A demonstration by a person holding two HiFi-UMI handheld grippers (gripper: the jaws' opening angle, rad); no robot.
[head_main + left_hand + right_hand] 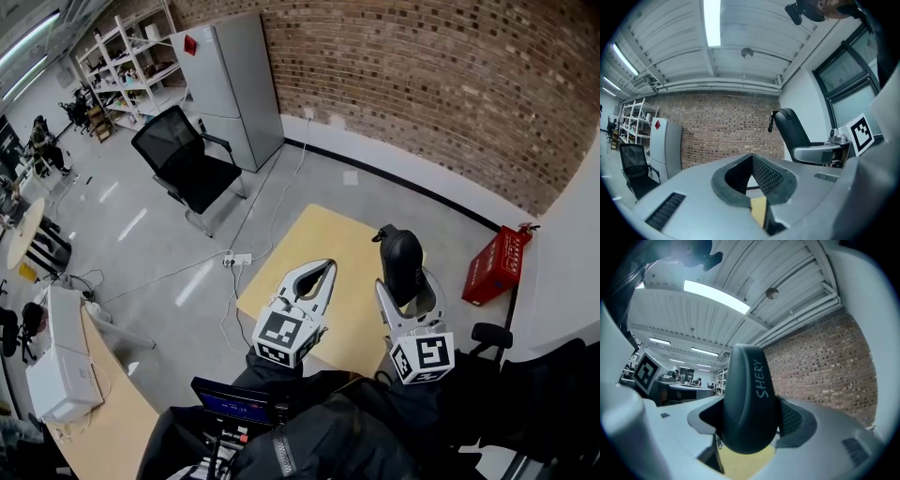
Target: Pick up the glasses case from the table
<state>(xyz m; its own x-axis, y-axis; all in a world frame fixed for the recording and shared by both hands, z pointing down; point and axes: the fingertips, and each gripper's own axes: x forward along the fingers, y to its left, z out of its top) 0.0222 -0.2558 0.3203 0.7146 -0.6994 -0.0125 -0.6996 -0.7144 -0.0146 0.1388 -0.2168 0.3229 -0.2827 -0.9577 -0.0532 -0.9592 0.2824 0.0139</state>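
A dark, rounded glasses case is held up off the wooden table, clamped between the jaws of my right gripper. In the right gripper view the glasses case fills the gap between the jaws, with white lettering on its side. Seen from the left gripper view, the glasses case stands upright to the right, a zip pull hanging from its top. My left gripper is beside it to the left, its jaws shut with nothing between them. In its own view the left gripper points up toward the ceiling.
A black office chair and a grey fridge stand on the floor beyond the table. A red crate sits by the brick wall at right. A second desk with a white box lies at lower left.
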